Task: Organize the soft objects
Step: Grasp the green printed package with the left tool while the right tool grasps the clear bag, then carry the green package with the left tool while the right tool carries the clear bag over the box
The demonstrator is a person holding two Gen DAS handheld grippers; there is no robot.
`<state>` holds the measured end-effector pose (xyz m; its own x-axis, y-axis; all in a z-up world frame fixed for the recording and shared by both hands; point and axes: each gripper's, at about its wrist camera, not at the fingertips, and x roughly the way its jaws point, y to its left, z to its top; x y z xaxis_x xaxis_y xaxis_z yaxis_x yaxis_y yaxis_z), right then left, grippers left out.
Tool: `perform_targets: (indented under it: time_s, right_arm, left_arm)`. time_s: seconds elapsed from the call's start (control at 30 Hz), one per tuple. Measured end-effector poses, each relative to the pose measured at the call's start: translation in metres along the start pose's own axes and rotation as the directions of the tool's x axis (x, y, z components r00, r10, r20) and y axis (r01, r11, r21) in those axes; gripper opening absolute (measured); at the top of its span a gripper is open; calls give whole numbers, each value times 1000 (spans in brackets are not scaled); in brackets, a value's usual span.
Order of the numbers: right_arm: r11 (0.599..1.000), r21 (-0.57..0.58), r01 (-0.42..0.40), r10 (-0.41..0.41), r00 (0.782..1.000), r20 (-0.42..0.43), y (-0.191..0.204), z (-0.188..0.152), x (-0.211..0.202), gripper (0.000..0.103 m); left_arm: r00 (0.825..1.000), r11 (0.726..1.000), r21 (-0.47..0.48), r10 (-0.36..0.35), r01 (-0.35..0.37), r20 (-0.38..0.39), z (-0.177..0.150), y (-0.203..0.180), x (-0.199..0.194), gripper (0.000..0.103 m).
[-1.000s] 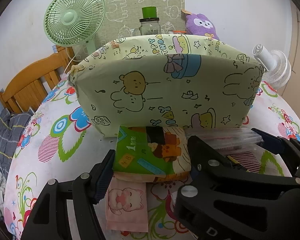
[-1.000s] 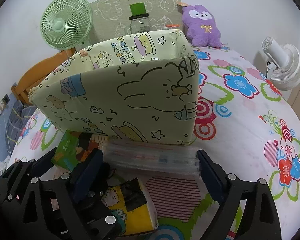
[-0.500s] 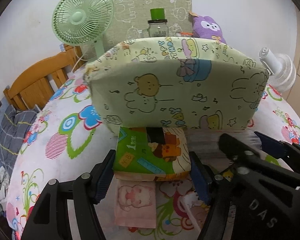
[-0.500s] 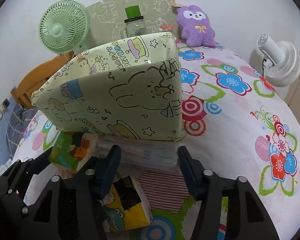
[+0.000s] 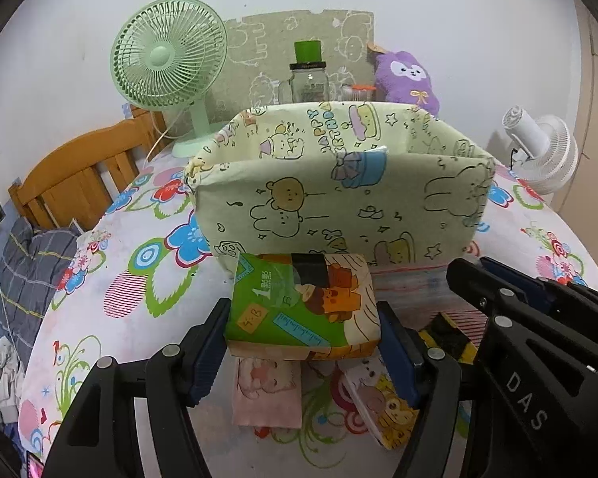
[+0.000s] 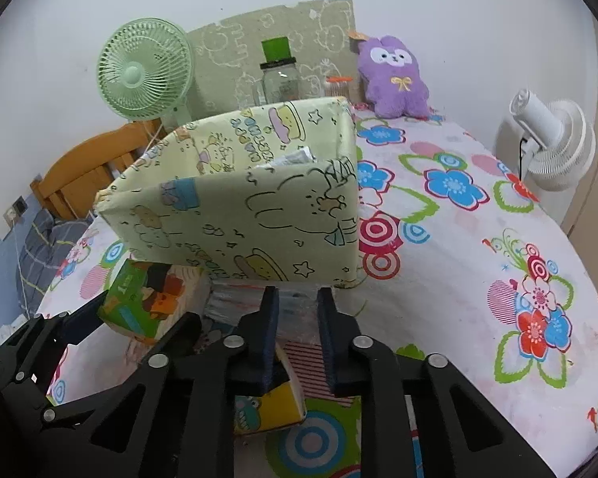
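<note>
- The bed (image 5: 99, 279), under a flowered sheet, fills the lower half of both views.
- The fabric bin (image 5: 339, 199), pale green with cartoon prints, stands mid-frame in the left view and left of centre in the right view (image 6: 239, 207); paper shows inside it near the rim.
- The left gripper (image 5: 303, 338) sits at the bottom centre of the left view, its jaws closed against both sides of the green tissue pack (image 5: 299, 306), which is held just in front of the bin's lower edge. In the right view the same pack (image 6: 143, 298) appears at lower left.
- The right gripper (image 6: 297, 334) is at bottom centre of the right view, jaws narrowed to a small gap around the clear plastic pack (image 6: 287, 302) lying against the foot of the bin; whether the pads actually press it cannot be told.
- The yellow pack (image 6: 271, 410) lies under the right gripper, at the bottom of the frame.
- The pink pack (image 5: 267, 394) lies on the sheet beneath the green one.
- Along the top: green fan (image 5: 167, 55) at upper left, jar (image 5: 309, 79) at centre, purple plush (image 6: 392, 75) right of it, white fan (image 6: 550, 147) at the right edge.
</note>
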<state>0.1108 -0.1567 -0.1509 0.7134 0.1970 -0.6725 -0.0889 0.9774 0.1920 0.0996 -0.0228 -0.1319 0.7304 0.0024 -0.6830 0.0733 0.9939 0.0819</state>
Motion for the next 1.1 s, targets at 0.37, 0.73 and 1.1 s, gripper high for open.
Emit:
perform_targets:
  time_s: [0.37,0.73,1.1]
  right_arm:
    - [999,-37,-33,36,997,68,13,-2,-30,11]
    - [998,-60,-12,19,992,125,22,1,-59,9]
    - [998,-63,9,1,986,165,25,9,-88,9]
  left_arm:
    - [999,1000,3,-5,5,45,-2,-2,-30,72]
    - [996,1000,0,-5,5,86,2,-3,-54,72]
    - [991,1000,-4,-19,20,131,10,-4,-81,72]
